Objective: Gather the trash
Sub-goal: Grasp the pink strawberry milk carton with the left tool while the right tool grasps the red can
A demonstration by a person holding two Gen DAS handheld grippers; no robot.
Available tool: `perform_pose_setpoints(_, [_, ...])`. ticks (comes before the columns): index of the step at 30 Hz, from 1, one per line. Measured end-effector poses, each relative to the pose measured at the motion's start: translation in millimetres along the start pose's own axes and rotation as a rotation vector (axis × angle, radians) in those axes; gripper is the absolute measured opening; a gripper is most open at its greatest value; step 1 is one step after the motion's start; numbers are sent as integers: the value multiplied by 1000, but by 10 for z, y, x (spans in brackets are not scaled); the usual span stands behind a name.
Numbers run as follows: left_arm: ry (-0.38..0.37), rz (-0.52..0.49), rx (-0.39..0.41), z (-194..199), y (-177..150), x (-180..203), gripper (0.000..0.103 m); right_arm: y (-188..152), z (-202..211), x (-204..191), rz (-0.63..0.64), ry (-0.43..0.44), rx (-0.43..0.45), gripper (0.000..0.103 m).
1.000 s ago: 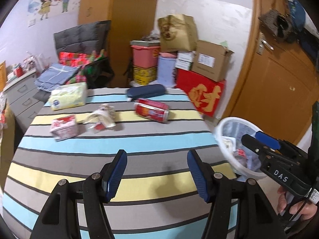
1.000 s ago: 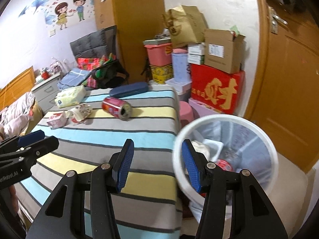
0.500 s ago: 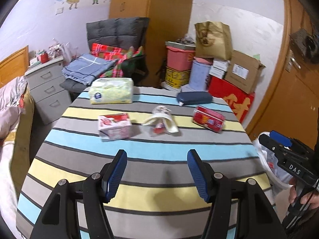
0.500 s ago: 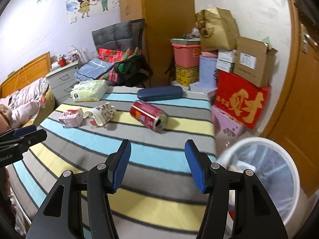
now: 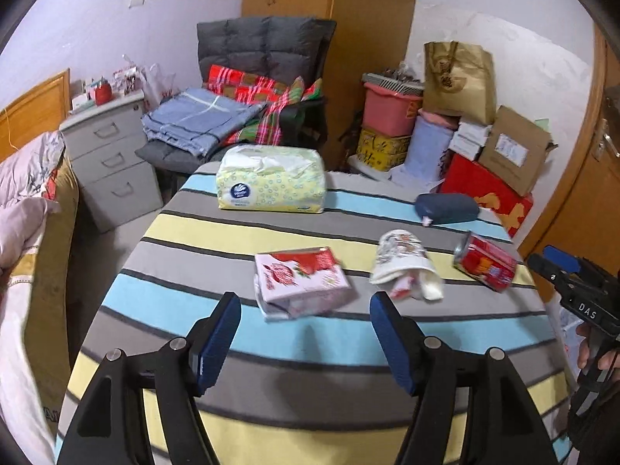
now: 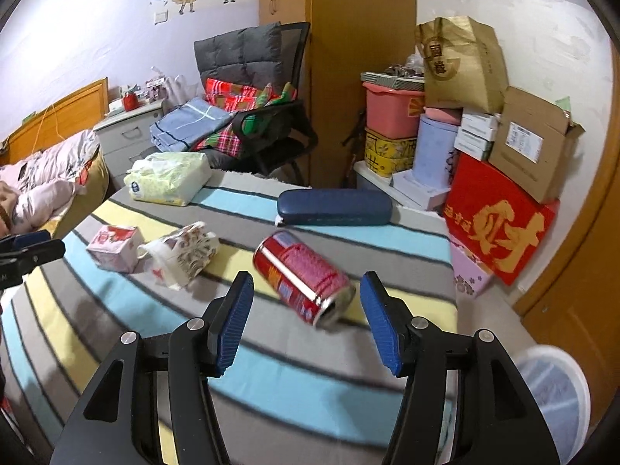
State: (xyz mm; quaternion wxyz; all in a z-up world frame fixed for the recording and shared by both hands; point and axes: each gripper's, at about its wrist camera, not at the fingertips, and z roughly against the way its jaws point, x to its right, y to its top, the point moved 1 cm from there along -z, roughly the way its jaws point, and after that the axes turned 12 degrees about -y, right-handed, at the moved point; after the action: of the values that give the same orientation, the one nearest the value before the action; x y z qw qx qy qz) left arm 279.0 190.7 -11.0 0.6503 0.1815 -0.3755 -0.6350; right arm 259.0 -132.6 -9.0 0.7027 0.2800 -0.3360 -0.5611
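A: Two grippers show over a bench [image 5: 186,232] covered in a striped cloth of grey, blue and yellow. What trash lies on it?

B: A red can [image 6: 304,277] lies on its side near the right edge, open end toward the camera. A crumpled patterned paper cup [image 5: 405,263] lies at the middle of the bench, with a small pink tissue pack [image 5: 302,283] just beside it on the left.

A: And the grippers?

B: The left gripper [image 5: 304,343] hangs above the near part of the bench, its jaws opening with nothing between them; the pink pack lies just beyond its blue pads. The right gripper [image 6: 306,325] has its jaws apart too (its pads touch nothing), and the can lies just ahead, framed between them.

A: Anything else on the bench?

B: A large yellow tissue pack [image 5: 271,182] sits at the far left corner, and a dark blue case [image 6: 333,207] lies along the far edge, toward the right.

A: Where is the bin?

B: A white bin [image 6: 550,387] lined with a plastic bag stands on the floor past the bench's near right corner. Its contents are blurred here.
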Motion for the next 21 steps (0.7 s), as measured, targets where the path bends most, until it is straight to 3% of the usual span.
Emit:
perform_pose_setpoints(15, [-30, -5, -98, -683, 218, -142, 70, 80, -468, -72, 110, 60, -97, 62])
perform_pose_setpoints(21, [-22, -24, -128, -860, 183, -49, 76, 79, -569, -72, 126, 59, -124, 64])
